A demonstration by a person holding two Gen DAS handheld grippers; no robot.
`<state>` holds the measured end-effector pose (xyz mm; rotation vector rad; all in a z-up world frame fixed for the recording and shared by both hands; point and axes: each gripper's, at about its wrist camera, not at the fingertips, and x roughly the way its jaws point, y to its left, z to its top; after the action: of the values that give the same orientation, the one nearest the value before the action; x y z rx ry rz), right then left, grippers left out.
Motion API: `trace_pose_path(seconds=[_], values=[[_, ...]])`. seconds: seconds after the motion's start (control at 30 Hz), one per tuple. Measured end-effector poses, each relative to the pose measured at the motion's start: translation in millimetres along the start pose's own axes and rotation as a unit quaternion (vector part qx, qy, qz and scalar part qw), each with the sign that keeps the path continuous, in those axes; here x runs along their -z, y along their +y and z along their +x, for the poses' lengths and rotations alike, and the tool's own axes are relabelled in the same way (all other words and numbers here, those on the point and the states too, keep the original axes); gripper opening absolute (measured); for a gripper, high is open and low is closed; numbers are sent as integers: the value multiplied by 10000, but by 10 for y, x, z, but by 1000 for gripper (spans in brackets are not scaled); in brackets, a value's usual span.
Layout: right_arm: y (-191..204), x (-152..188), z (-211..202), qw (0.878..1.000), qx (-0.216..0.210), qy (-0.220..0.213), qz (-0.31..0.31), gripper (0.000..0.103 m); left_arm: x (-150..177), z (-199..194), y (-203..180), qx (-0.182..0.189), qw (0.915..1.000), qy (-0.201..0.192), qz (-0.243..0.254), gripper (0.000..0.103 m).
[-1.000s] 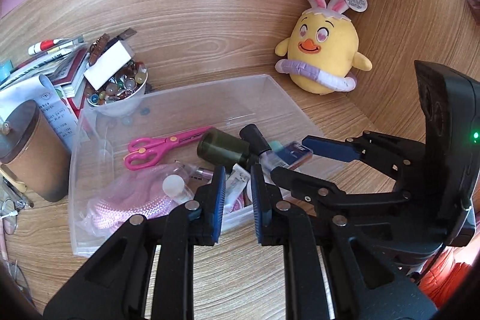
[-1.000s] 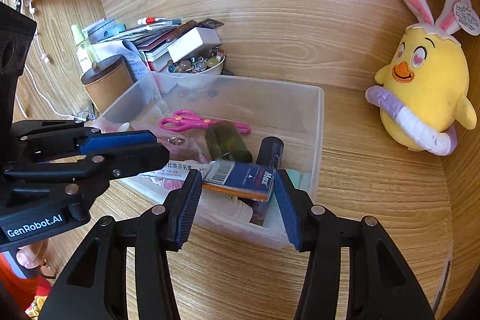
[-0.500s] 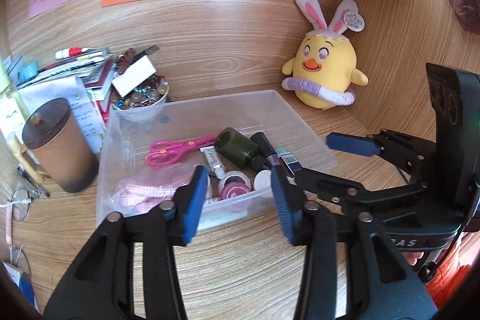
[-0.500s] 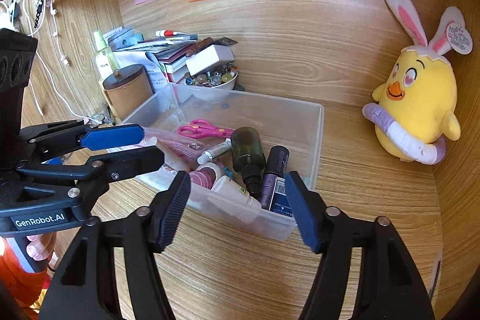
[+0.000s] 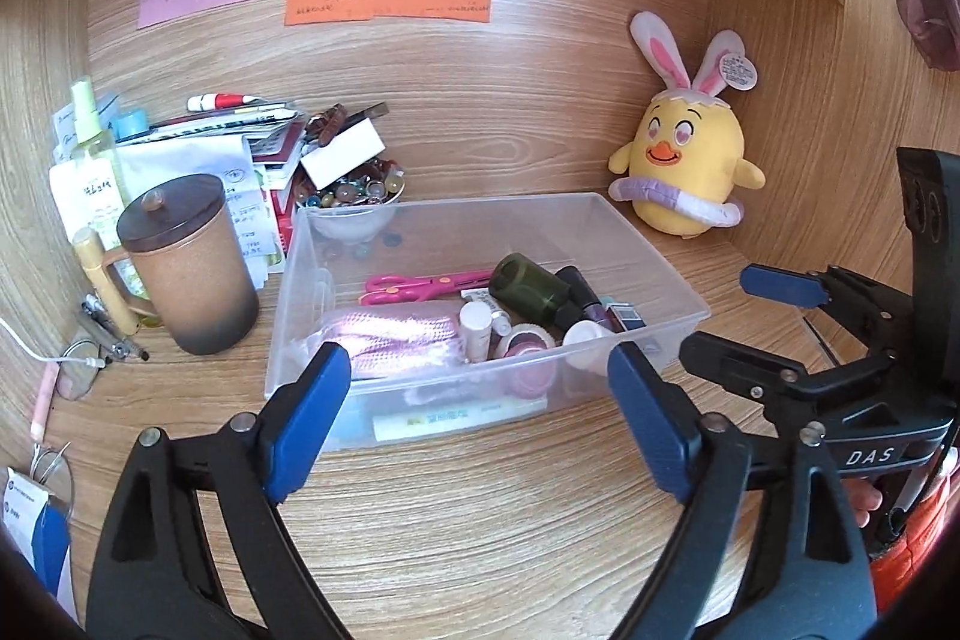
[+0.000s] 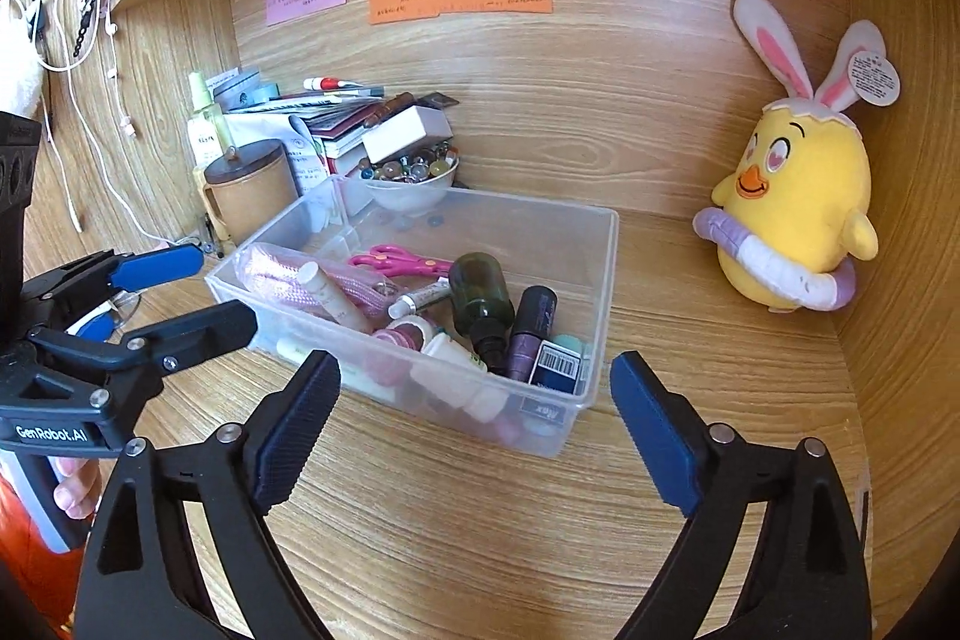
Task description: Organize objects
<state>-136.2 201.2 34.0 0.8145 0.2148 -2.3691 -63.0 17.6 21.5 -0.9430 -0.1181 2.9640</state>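
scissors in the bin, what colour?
Pink scissors, with small orange dots on the handles; clearest in the left wrist view.

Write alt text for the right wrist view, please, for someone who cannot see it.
A clear plastic bin on a wooden desk holds pink scissors, a dark green bottle and small tubes. The right tongs stand open and empty in front of it. A yellow chick plush with bunny ears sits to the right.

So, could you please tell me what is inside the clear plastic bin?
The clear plastic bin holds pink scissors, a dark green bottle, a pink mesh pouch and small tubes; whatever lies beneath that pile is covered.
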Motion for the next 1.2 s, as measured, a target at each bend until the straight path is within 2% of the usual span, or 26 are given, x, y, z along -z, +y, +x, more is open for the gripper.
trace_pose_path(seconds=[0.17,0.47,1.2], values=[[-13,95,2,10000,15,39,37,92,75,27,22,-66,10000,32,-38,94],[-30,142,-28,9999,-91,43,85,93,142,86,35,-79,9998,148,-110,94],[9,138,-44,9998,-158,26,96,96,157,87,15,-26,9999,150,-59,95]])
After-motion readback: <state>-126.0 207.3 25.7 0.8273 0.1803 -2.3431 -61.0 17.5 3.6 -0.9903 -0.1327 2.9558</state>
